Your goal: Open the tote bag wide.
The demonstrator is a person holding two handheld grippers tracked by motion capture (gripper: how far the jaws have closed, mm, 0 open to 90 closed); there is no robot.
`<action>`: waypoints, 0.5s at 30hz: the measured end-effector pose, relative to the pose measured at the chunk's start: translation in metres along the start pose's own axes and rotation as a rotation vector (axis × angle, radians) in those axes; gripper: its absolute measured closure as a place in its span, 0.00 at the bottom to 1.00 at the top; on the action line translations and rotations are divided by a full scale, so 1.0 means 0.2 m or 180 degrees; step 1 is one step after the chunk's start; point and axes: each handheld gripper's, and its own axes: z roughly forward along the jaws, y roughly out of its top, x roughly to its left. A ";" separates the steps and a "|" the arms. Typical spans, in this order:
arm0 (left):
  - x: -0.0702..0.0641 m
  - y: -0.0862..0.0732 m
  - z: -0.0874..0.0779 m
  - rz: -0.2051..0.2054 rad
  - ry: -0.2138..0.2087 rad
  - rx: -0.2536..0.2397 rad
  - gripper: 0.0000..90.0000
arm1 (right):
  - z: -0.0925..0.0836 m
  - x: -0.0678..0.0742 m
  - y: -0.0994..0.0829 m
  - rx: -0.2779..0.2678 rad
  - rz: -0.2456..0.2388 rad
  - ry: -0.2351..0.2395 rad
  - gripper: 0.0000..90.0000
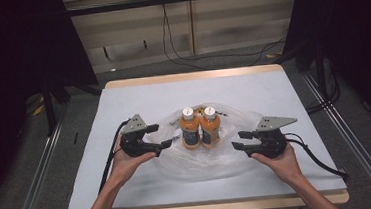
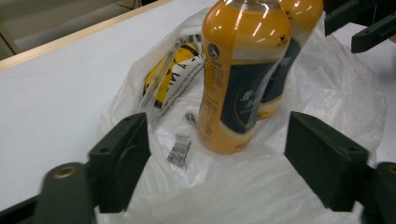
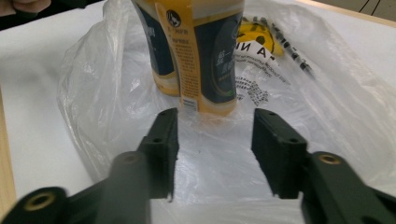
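Two orange juice bottles (image 1: 190,130) (image 1: 211,128) with white caps and dark labels stand upright side by side on a crumpled clear plastic bag (image 1: 198,162) in the middle of the table. My left gripper (image 1: 162,136) sits just left of them, jaws open and pointing at the near bottle (image 2: 238,74), nothing between the pads. From the right, my right gripper (image 1: 238,140) faces the bottles, also open and empty. In the right gripper view its jaws (image 3: 215,119) hover over the bag (image 3: 215,168), short of the closest bottle (image 3: 210,56).
The bag carries a yellow and black print (image 2: 163,74) behind the bottles. A pale mat covers the wooden table (image 1: 137,95). Cables trail from both grippers toward the front edge. Metal rails (image 1: 38,166) run along the floor on either side.
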 end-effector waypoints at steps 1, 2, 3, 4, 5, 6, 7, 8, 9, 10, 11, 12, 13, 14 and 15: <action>0.00 -0.01 -0.01 -0.0016 0.0026 -0.0002 0.19 | -0.01 0.00 0.00 -0.0027 0.0025 0.0015 0.51; 0.00 -0.01 -0.02 -0.0003 0.0036 0.0012 0.16 | -0.02 -0.01 0.00 -0.0059 0.0037 0.0011 0.48; -0.01 -0.02 -0.03 -0.0004 0.0090 0.0027 0.12 | -0.03 -0.01 -0.01 -0.0073 0.0030 -0.0050 0.42; -0.01 -0.05 -0.04 -0.0004 0.0170 0.0027 0.11 | -0.03 -0.01 -0.01 -0.0089 0.0041 -0.0059 0.41; -0.01 -0.05 -0.04 -0.0004 0.0170 0.0027 0.10 | -0.03 -0.01 -0.01 -0.0089 0.0041 -0.0059 0.41; -0.01 -0.06 -0.06 -0.0035 0.0173 0.0037 0.10 | -0.04 -0.01 -0.01 -0.0122 0.0046 -0.0067 0.38; -0.02 -0.07 -0.07 -0.0043 0.0199 0.0042 0.09 | -0.06 -0.02 -0.02 -0.0148 0.0068 -0.0100 0.34; -0.02 -0.08 -0.08 -0.0059 0.0211 0.0030 0.07 | -0.06 -0.02 -0.02 -0.0174 0.0071 -0.0141 0.32; -0.02 -0.09 -0.10 -0.0067 0.0201 0.0027 0.07 | -0.07 -0.02 -0.02 -0.0215 0.0090 -0.0161 0.32; -0.03 -0.10 -0.12 -0.0087 0.0174 0.0024 0.07 | -0.08 -0.02 -0.02 -0.0239 0.0090 -0.0216 0.29; -0.03 -0.11 -0.13 -0.0103 0.0180 0.0035 0.06 | -0.09 -0.02 -0.02 -0.0235 0.0125 -0.0291 0.28; -0.03 -0.11 -0.13 -0.0103 0.0180 0.0035 0.06 | -0.09 -0.02 -0.02 -0.0235 0.0125 -0.0291 0.28; -0.03 -0.12 -0.15 -0.0128 0.0185 0.0026 0.06 | -0.10 -0.03 -0.02 -0.0218 0.0193 -0.0307 0.27; -0.04 -0.15 -0.18 -0.0162 0.0203 -0.0022 0.06 | -0.11 -0.03 -0.03 -0.0204 0.0243 -0.0332 0.25; -0.04 -0.15 -0.18 -0.0162 0.0203 -0.0022 0.06 | -0.11 -0.03 -0.03 -0.0204 0.0243 -0.0332 0.25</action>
